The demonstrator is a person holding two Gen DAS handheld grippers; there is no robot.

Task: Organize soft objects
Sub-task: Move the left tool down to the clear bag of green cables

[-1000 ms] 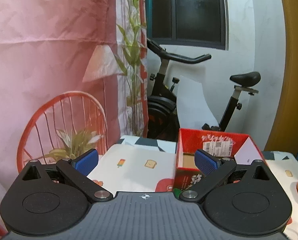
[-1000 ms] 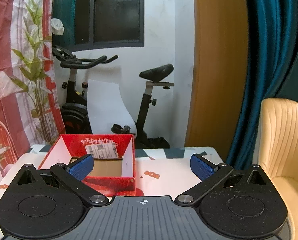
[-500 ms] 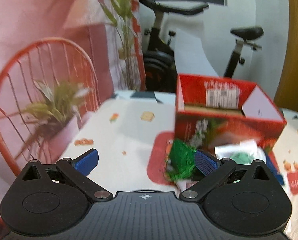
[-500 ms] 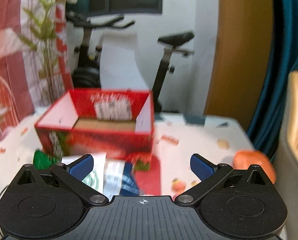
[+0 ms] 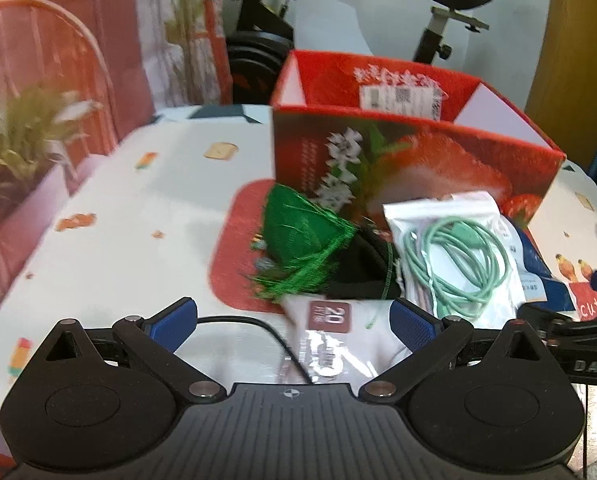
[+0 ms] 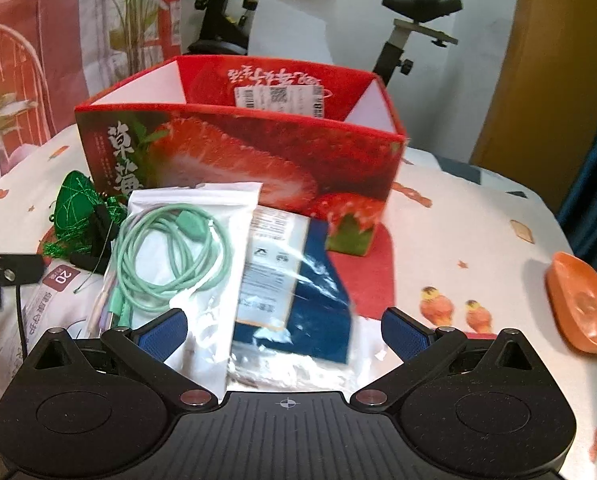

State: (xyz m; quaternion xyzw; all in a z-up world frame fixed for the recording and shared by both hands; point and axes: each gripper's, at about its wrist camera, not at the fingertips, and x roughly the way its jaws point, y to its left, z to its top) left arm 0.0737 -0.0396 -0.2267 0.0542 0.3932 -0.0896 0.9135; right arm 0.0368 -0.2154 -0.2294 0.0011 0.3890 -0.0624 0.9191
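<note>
While both grippers [image 5: 292, 318] [image 6: 284, 330] hover with jaws apart before the box [image 6: 238, 156], grasping a bag [image 6: 178, 256] looks next.

Black left gripper [image 5: 292, 326], blue ribbed pads [image 5: 172, 323], silver pivot screws, matching right gripper [image 6: 284, 328]

One red box [image 6: 238, 152], three flat packets – one green pouch [image 5: 302, 232], one orange dish [image 6: 578, 308]

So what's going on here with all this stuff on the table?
A person holds two tongs, both open and empty. The left tongs and right tongs hover over a pile in front of the red strawberry box: a bagged green cable, a blue packet and a green tasselled ornament. Nothing is gripped yet.
</note>
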